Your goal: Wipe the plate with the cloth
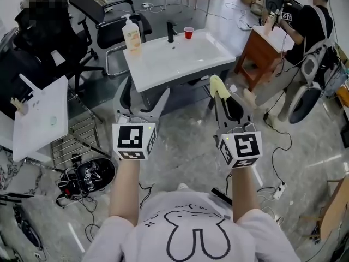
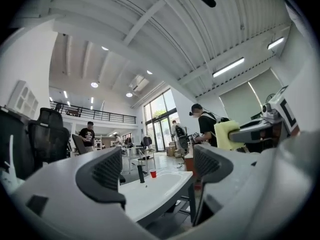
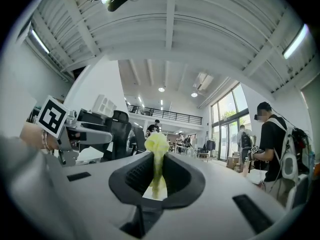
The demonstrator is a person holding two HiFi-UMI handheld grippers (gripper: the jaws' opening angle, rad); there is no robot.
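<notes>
Left gripper (image 1: 143, 100): jaws wide apart, empty | Right gripper (image 1: 227, 103): clamped on yellow cloth (image 1: 216, 84), which protrudes past the tips | Plate: not made out | Sink counter (image 1: 163, 64): straight ahead of both grippers, not touching either.

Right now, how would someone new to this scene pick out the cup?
Find the white washbasin unit in the upper middle of the head view. On its far edge, just right of the black tap, stands the cup: small and red, unlike the taller pale pump bottle at its left corner.
</notes>
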